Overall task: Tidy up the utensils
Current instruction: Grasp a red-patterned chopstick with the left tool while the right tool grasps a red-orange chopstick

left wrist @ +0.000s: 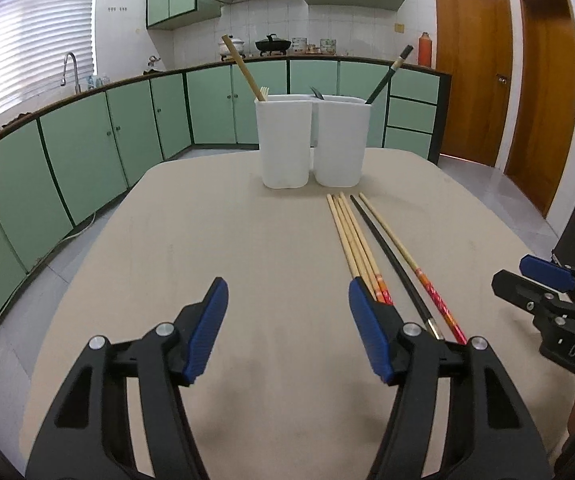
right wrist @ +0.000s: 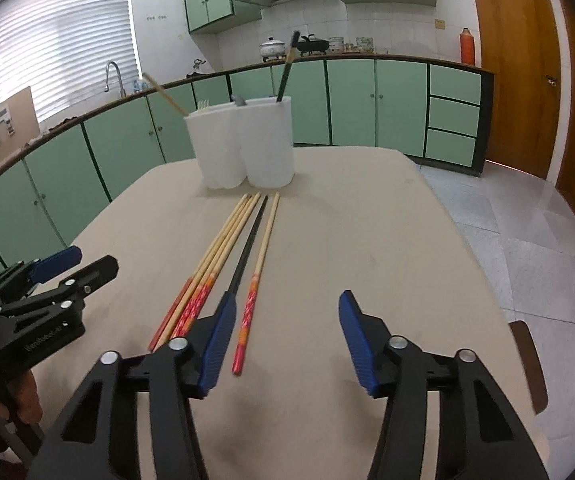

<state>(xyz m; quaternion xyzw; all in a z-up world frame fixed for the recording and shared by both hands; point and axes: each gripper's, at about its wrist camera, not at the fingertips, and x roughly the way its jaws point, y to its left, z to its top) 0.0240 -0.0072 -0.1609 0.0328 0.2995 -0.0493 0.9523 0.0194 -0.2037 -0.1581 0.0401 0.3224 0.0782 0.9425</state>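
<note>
The beige surface (left wrist: 247, 240) fills the centre and lower part of both views.

The left gripper (left wrist: 287, 332) occupies the bottom of the left wrist view, jaws spread wide, holding nothing. Its blue pads (left wrist: 207, 332) hang above bare surface.

The right gripper (right wrist: 285, 344) occupies the bottom of the right wrist view, jaws likewise spread wide and empty. It also shows at the right edge of the left wrist view.

A white utensil holder (left wrist: 311, 140) stands upright at the upper centre of the frame, at the far end of the surface. It has 2 visible compartments side by side. The left compartment holds a wooden chopstick (left wrist: 243, 68) leaning left. The right compartment holds a dark chopstick (left wrist: 389, 76) leaning right.

Loose chopsticks lie flat on the surface, centre right in the left wrist view, tips pointing toward the holder:
- a bundle of bamboo chopsticks (left wrist: 351, 236) with red-patterned ends, touching one another;
- 1 black chopstick (left wrist: 383, 240) just beside the bundle;
- 1 single bamboo chopstick (right wrist: 261, 256) with a red-patterned end, lower centre in the right wrist view, between the right gripper's fingers as seen by the camera.
</note>
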